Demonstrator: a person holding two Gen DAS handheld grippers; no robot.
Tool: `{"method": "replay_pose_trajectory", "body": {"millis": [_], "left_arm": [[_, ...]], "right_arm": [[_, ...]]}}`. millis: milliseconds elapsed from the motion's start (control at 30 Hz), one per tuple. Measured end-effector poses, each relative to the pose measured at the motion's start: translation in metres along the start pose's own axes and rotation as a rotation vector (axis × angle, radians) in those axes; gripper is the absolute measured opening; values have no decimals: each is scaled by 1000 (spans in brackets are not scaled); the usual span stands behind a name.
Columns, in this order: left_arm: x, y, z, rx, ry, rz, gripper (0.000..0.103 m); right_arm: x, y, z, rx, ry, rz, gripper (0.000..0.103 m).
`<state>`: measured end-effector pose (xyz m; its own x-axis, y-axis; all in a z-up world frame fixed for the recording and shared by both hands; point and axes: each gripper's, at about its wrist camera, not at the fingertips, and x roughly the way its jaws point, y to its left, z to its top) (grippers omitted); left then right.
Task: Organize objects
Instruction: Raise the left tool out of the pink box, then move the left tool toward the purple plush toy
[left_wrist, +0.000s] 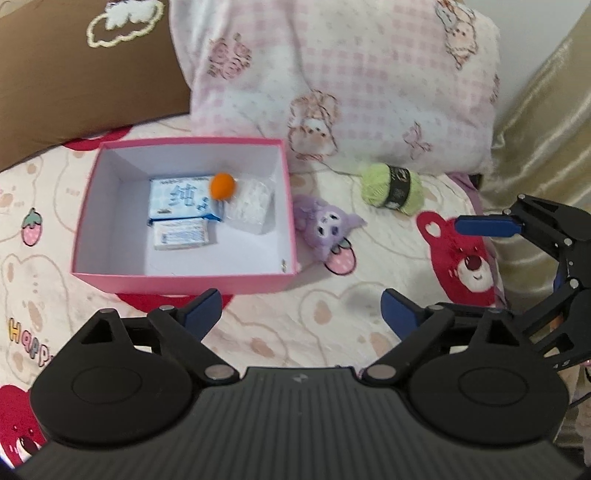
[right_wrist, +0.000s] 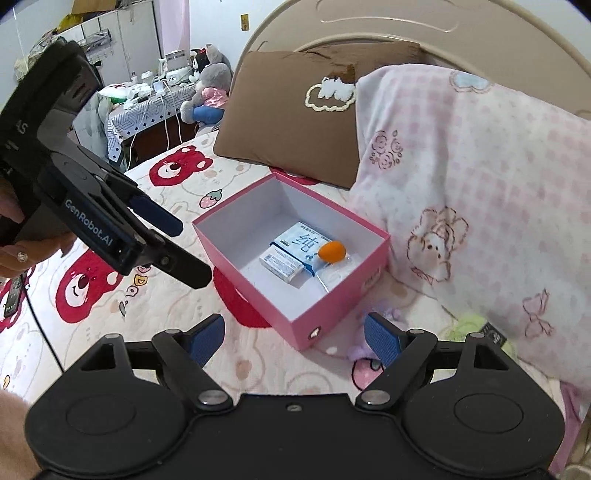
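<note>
Both claws hang released and empty over the bed (left_wrist: 332, 332): left claw (left_wrist: 301, 308) just before the pink box (left_wrist: 184, 275), right claw (right_wrist: 293, 339) near its corner. Inside the box lie an orange ball (left_wrist: 222, 187), a blue packet (left_wrist: 181, 197) and two white packs. Right of the box sit a purple plush (left_wrist: 327, 225) and, further right, green yarn (left_wrist: 391, 188).

Brown pillow (left_wrist: 74, 74), pink checked pillow (left_wrist: 351, 74)

Open pink box (left_wrist: 177, 282) with packets, orange ball (left_wrist: 222, 187); purple plush (left_wrist: 327, 227), green yarn (left_wrist: 393, 188) beside it
</note>
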<state>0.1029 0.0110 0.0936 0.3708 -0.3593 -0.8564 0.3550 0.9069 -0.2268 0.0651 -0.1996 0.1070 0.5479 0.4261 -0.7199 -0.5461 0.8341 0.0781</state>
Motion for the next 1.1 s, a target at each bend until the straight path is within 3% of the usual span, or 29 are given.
{"method": "replay_pose_trajectory", "body": {"millis": [533,767,933,1100], "left_arm": [[46,-51,0,141,25,-48,94],[77,-69,2,155,48,-82,91],[98,-78,2,162,2,-62,90],[129,-78,4,162,-15,-59,75]], "right_arm": [[13,-28,-52,51,3,-49,86],[29,-46,-69,64,2,-69,86],[47,-49,-82,26,-16,-105,86],[67,-49,-93,-15,-73,-156,86]]}}
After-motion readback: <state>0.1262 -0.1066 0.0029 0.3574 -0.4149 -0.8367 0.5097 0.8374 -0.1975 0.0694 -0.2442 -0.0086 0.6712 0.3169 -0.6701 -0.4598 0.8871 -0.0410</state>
